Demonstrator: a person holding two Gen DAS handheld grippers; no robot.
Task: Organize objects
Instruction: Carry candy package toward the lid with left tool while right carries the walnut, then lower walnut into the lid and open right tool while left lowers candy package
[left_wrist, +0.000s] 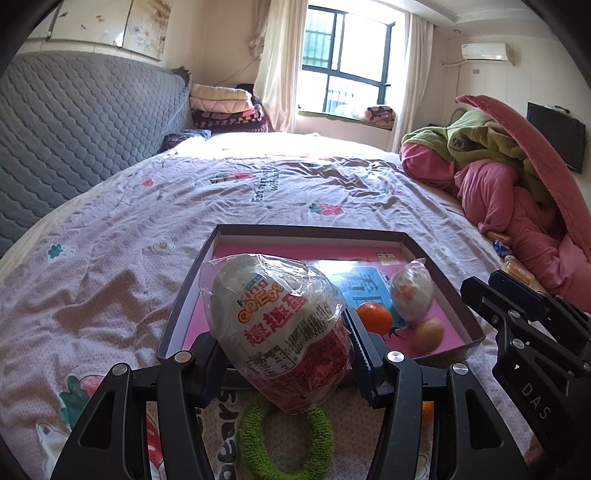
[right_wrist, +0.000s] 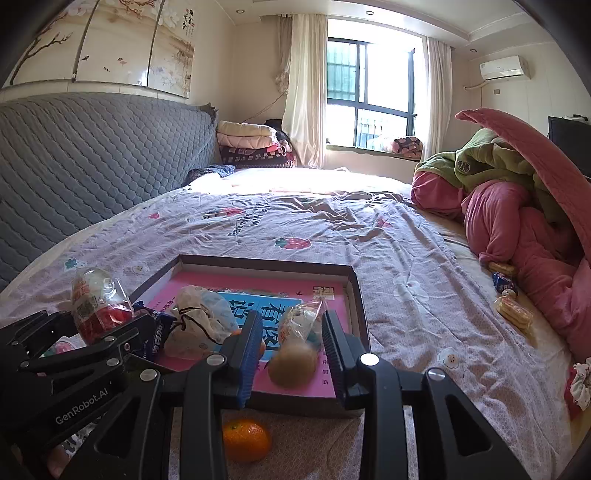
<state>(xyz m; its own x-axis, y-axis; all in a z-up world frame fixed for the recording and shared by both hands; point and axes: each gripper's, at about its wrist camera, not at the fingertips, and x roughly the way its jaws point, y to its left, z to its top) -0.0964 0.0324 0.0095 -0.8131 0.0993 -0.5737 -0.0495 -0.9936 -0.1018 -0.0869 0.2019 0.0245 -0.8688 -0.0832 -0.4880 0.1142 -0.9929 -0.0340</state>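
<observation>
The left gripper clamps a plastic-wrapped red-and-white toy egg above the near edge of the shallow dark-rimmed cardboard tray. The right gripper appears narrow and empty, a pale round fruit seemingly lying in the tray beyond it.

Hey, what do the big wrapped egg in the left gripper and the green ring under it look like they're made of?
Big wrapped egg: clear, glossy plastic film, crinkled and reflective, over a printed shell, probably plastic. Green ring: fuzzy, matte, looks like terry or chenille fabric; the core is hidden.
</observation>
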